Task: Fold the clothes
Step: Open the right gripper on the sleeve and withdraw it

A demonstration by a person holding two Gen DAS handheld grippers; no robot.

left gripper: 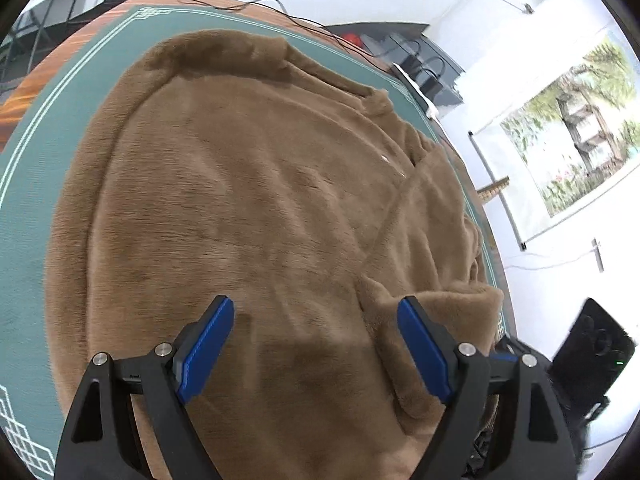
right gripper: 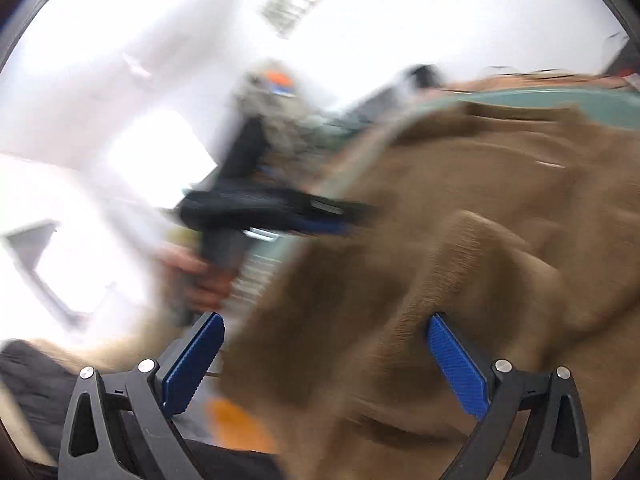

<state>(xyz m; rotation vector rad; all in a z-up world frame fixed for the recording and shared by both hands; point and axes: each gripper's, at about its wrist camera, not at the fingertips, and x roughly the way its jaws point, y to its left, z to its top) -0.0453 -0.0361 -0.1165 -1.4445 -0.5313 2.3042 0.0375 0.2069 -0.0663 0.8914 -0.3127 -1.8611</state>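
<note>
Brown fleece garment (left gripper: 248,208) fills frame centre on green mat (left gripper: 32,208), one flap lying folded at lower right, bulk still spread. Left gripper (left gripper: 316,344) and right gripper (right gripper: 324,364): jaws spread, holding nothing.

Both tongs (left gripper: 316,312) (right gripper: 325,322) spread wide

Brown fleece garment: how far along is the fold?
Done: the brown fleece garment lies spread on the green table mat, one sleeve folded across its body. In hand: nothing; left hand-held gripper and right hand-held gripper are open. Left: remaining folds.
</note>
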